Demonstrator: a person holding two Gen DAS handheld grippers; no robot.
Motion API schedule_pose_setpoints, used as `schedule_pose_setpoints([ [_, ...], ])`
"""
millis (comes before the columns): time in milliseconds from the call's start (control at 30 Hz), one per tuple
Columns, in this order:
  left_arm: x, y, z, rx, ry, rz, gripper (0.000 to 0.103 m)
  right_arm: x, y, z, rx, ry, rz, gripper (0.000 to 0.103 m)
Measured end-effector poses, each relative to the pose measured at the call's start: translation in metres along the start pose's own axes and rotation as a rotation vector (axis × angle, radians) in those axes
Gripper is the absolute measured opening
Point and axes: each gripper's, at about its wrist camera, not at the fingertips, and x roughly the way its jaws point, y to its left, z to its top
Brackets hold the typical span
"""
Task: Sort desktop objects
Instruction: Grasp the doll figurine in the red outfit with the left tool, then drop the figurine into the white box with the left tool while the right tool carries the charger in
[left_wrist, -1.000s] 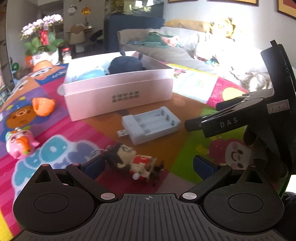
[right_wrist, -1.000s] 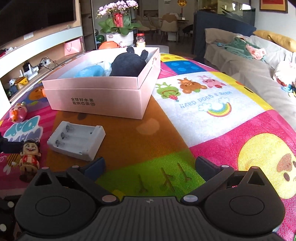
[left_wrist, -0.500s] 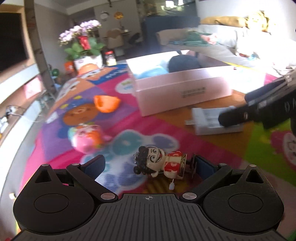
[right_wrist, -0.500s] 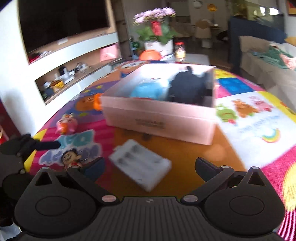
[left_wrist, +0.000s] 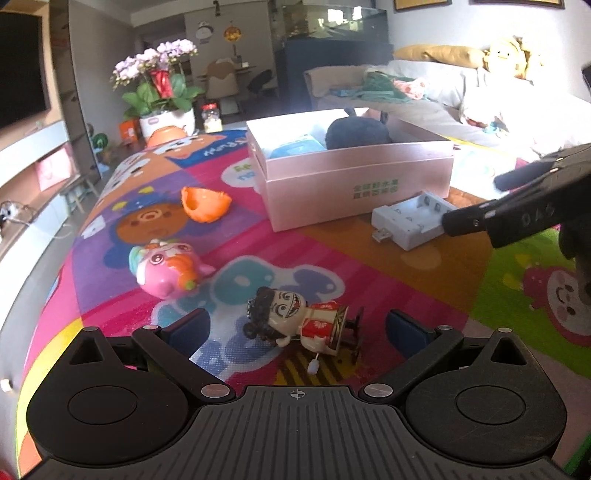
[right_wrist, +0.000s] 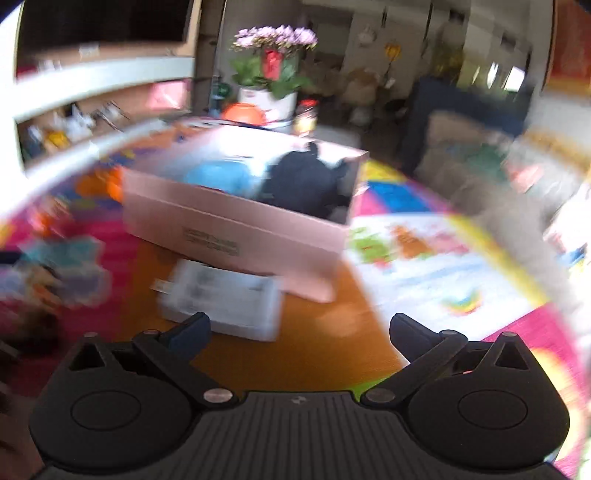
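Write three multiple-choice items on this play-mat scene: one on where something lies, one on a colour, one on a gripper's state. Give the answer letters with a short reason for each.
1. Where does the wind-up doll lie?
A. inside the pink box
B. on the mat, between the left gripper's fingers
C. on top of the battery charger

2. What colour is the broken shell piece on the mat?
A. orange
B. green
C. black

3. How does the left gripper stand?
A. shut on the doll
B. shut on nothing
C. open, fingers apart on either side of the doll

Answers:
1. B: the doll lies on its side on the mat in the gap between the two fingers, well short of the pink box and the white battery charger.
2. A: the shell is bright orange.
3. C: both blue-padded fingers stand wide, neither touching the doll.
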Motion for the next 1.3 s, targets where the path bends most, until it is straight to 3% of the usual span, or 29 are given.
schedule_pose_setpoints([
  [67, 0.0, 0.002, 0.0, -0.013, 0.001, -0.001, 0.103, 0.005, 0.003, 0.007, 0.052, 0.034, 0.092, 0.103],
  [167, -0.001, 0.003, -0.001, -0.019, -0.005, 0.002, 0.103, 0.024, 0.017, 0.016, 0.074, 0.088, 0.148, 0.103],
  [333, 0.0, 0.004, 0.0, -0.017, 0.0, -0.018, 0.103, 0.05, 0.042, 0.017, 0.002, 0.093, 0.099, 0.103],
  [400, 0.004, 0.005, 0.002, -0.017, 0.014, -0.05, 0.103, 0.048, 0.04, 0.018, -0.005, 0.092, 0.121, 0.091],
  [567, 0.012, 0.009, 0.009, -0.052, 0.019, -0.099, 0.102, 0.027, 0.033, 0.014, -0.046, 0.078, 0.149, 0.091],
  [667, 0.013, 0.002, 0.009, -0.023, 0.027, -0.092, 0.082, 0.006, 0.024, 0.007, -0.058, 0.055, 0.158, 0.091],
  [767, 0.009, -0.004, 0.008, 0.01, 0.019, -0.089, 0.072, -0.01, 0.012, 0.001, -0.052, 0.065, 0.175, 0.091],
  [933, -0.009, -0.021, 0.006, 0.132, 0.008, -0.095, 0.071, -0.04, 0.0, -0.011, -0.113, 0.073, 0.193, 0.091],
  [1033, -0.025, -0.031, 0.022, 0.209, -0.05, -0.096, 0.071, -0.064, -0.007, -0.011, -0.14, 0.028, 0.189, 0.091],
  [1300, -0.033, -0.052, 0.12, 0.392, -0.347, -0.027, 0.071, -0.124, -0.036, 0.014, -0.069, -0.166, 0.208, 0.091],
])
